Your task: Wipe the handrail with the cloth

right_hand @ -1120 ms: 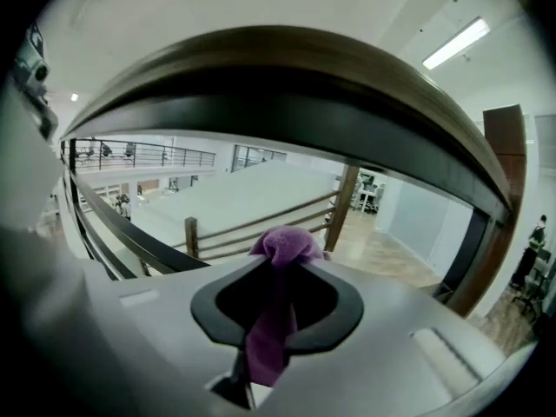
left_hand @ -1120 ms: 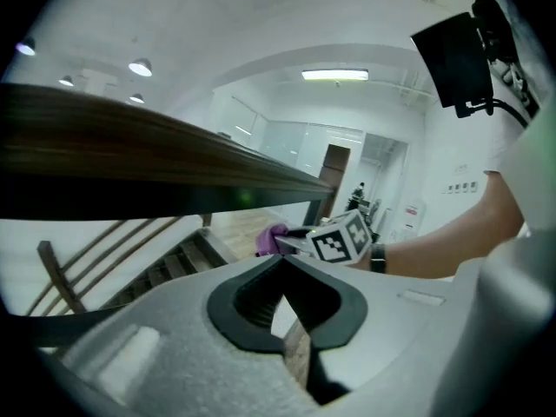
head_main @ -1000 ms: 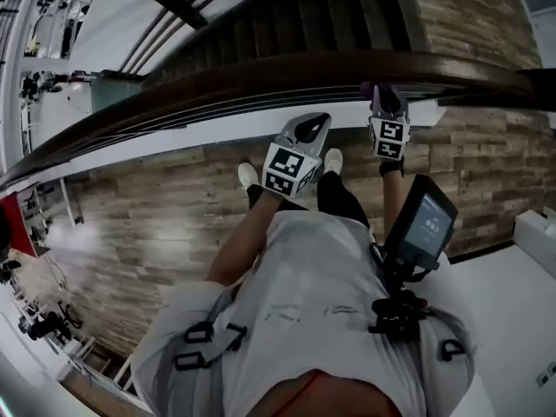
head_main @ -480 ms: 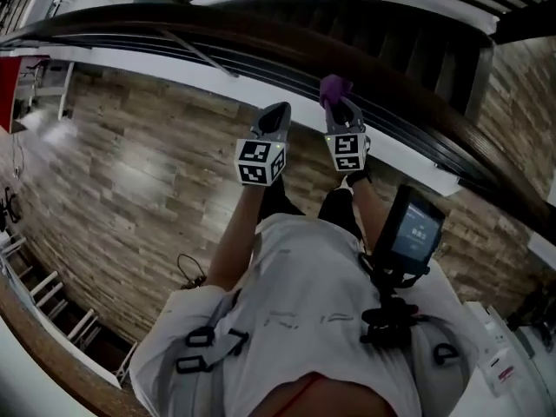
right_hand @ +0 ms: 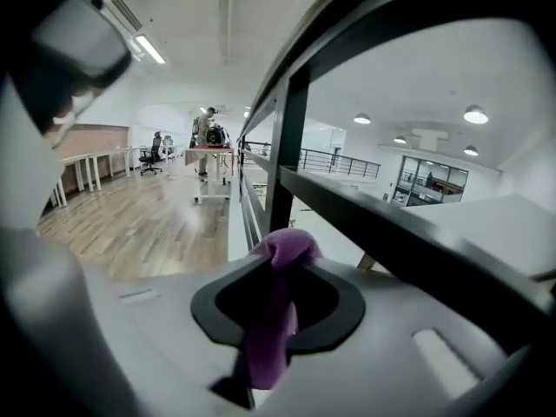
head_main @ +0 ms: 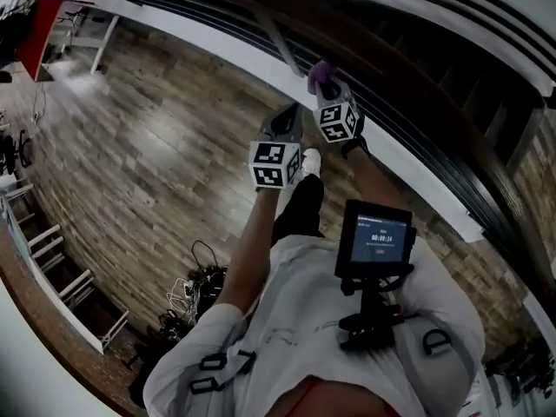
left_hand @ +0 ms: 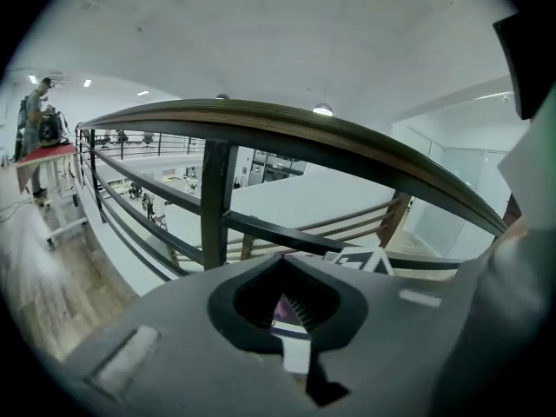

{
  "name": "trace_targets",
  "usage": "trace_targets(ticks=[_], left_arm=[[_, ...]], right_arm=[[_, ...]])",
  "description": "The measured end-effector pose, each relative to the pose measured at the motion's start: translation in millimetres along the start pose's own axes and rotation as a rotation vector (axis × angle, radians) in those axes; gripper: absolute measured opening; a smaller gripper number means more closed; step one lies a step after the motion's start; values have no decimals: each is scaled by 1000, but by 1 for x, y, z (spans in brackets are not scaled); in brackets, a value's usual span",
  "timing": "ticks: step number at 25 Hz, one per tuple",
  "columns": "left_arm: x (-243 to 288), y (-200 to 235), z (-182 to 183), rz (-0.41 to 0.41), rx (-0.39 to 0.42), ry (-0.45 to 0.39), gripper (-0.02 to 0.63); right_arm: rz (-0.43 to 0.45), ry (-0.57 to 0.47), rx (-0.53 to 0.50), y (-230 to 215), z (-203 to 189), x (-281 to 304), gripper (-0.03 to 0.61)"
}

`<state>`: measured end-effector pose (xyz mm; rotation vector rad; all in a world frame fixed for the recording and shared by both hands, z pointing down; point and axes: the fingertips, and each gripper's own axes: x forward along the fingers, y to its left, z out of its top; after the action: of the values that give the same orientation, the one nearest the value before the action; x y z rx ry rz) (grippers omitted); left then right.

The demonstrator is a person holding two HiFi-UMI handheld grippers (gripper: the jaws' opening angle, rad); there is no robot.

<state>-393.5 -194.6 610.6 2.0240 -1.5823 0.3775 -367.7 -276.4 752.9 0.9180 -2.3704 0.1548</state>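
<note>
Purple cloth (right_hand: 268,341) is clamped between the jaws of the right gripper (right_hand: 278,263). A rounded tuft pokes out past the tips and a tail hangs back through the throat. In the right gripper view the tuft sits at lower centre in front of a dark post (right_hand: 291,146), while the handrail (left_hand: 287,129) sweeps overhead toward the upper right. The cloth therefore looks short of the top rail and not yet pressed on it. The head view, with cloth and gripper at top centre, does not settle whether anything touches. The left gripper (left_hand: 280,268) has its jaws closed together and grips nothing; in its own view the handrail arcs across the middle of the frame above it.

To wipe well, I judge the right gripper should rise until the tuft bears flat on the crown of the rail. It should then travel along the curve with steady, light pressure, following the bend rather than cutting across it. Only a small tuft sticks out, so the hard jaw tips may scrape the wood unless the gripper leads cloth-first. The left gripper is best kept clear of the post
</note>
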Motion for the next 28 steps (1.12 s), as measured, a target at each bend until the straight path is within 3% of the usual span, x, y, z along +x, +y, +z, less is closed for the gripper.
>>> trace_targets(ticks=[3, 7, 12, 21, 28], left_arm=[[1, 22, -6, 33, -34, 11, 0], [-4, 68, -41, 100, -125, 91, 0], [-4, 79, -53, 112, -126, 119, 0], [11, -17, -68, -31, -80, 152, 0], [40, -91, -80, -127, 8, 217, 0]], right_arm=[[-3, 21, 30, 4, 5, 59, 49], [-59, 73, 22, 5, -7, 124, 49], [-94, 185, -37, -17, -26, 144, 48], [-188, 208, -78, -48, -94, 37, 46], [-253, 220, 68, -89, -145, -18, 46]])
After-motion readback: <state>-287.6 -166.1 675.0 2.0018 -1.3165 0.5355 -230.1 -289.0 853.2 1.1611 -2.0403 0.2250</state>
